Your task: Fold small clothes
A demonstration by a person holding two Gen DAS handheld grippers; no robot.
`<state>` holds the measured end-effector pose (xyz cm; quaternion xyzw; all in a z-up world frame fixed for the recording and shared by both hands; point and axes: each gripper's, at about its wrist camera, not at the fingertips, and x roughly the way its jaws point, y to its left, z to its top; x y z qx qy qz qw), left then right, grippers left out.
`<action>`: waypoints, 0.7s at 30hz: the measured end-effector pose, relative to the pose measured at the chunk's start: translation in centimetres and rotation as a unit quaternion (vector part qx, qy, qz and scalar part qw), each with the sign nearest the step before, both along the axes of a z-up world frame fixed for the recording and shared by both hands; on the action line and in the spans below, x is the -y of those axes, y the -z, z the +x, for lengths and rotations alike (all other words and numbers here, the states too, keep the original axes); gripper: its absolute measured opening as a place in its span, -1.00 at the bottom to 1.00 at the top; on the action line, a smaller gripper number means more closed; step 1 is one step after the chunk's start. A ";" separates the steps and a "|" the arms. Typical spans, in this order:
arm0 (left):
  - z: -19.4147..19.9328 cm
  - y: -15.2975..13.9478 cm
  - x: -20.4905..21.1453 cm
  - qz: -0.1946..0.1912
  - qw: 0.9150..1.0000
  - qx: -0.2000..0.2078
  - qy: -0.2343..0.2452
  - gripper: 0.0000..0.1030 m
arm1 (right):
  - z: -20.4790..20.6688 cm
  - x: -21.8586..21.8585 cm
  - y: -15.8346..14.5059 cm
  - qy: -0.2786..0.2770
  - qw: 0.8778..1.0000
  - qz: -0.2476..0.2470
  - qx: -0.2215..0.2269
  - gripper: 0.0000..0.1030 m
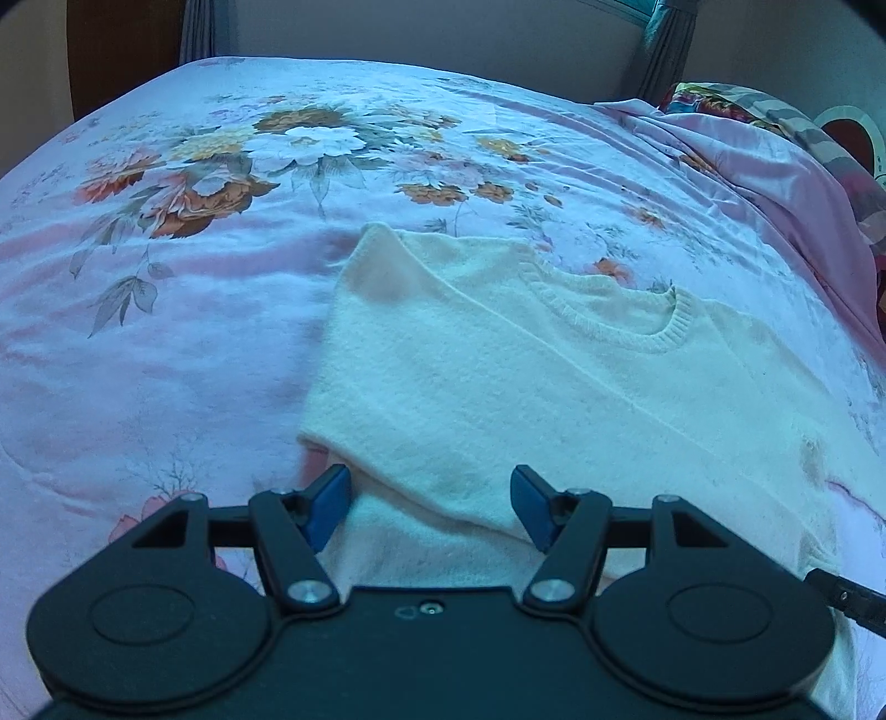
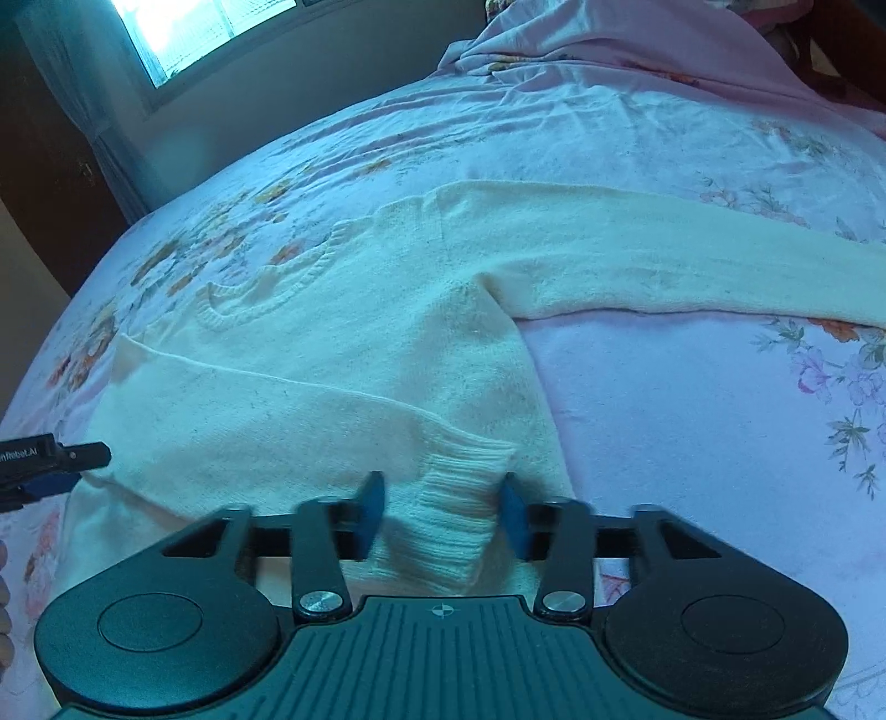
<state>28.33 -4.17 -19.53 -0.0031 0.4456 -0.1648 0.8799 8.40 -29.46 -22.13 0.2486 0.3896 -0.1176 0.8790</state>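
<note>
Flowered bed (image 1: pixel 166 343) lying flat and bare left of cream sweater (image 1: pixel 498 376); hand-held gripper finding free passage there. Bare sheet also showing right of sweater body, below outstretched sleeve (image 2: pixel 692 266). Sleeve stretching across that side, barring low sweep. Rumpled pink bedding (image 1: pixel 775 183) piling up at far right corner, blocking reach. Wall and curtain (image 1: pixel 664 50) closing off far edge of bed.

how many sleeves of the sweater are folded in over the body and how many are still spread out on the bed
2 sleeves: one folded in, lying across the sweater with its ribbed cuff between the right gripper's jaws; one spread out flat on the floral bedsheet.
</note>
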 end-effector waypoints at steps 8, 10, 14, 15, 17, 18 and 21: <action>0.1 0.0 1.9 0.000 1.000 0.008 0.010 0.19 | -0.6 1.2 -2.3 0.016 0.998 -0.045 0.028 -0.97; 0.3 0.3 2.3 0.007 1.000 0.008 0.014 0.19 | -0.4 1.8 -0.9 0.007 1.000 -0.009 0.004 -0.97; 0.7 0.9 2.4 0.015 1.000 0.002 0.008 0.19 | -0.7 1.0 -0.1 0.010 0.997 -0.076 -0.019 -0.97; 0.8 0.8 2.3 0.015 1.000 0.002 0.005 0.19 | -0.8 1.3 -0.1 0.012 0.997 -0.069 -0.020 -0.97; 0.9 0.5 2.5 0.012 1.000 0.004 0.004 0.19 | -1.1 1.5 -0.7 0.022 0.997 -0.076 -0.012 -0.96; 0.9 0.3 2.6 0.010 1.000 0.007 0.004 0.19 | -1.4 1.5 -1.5 0.033 0.996 -0.087 0.002 -0.96; 0.7 0.7 3.6 0.017 1.000 0.007 0.010 0.23 | -1.2 1.2 -3.0 0.010 0.998 -0.049 0.044 -0.97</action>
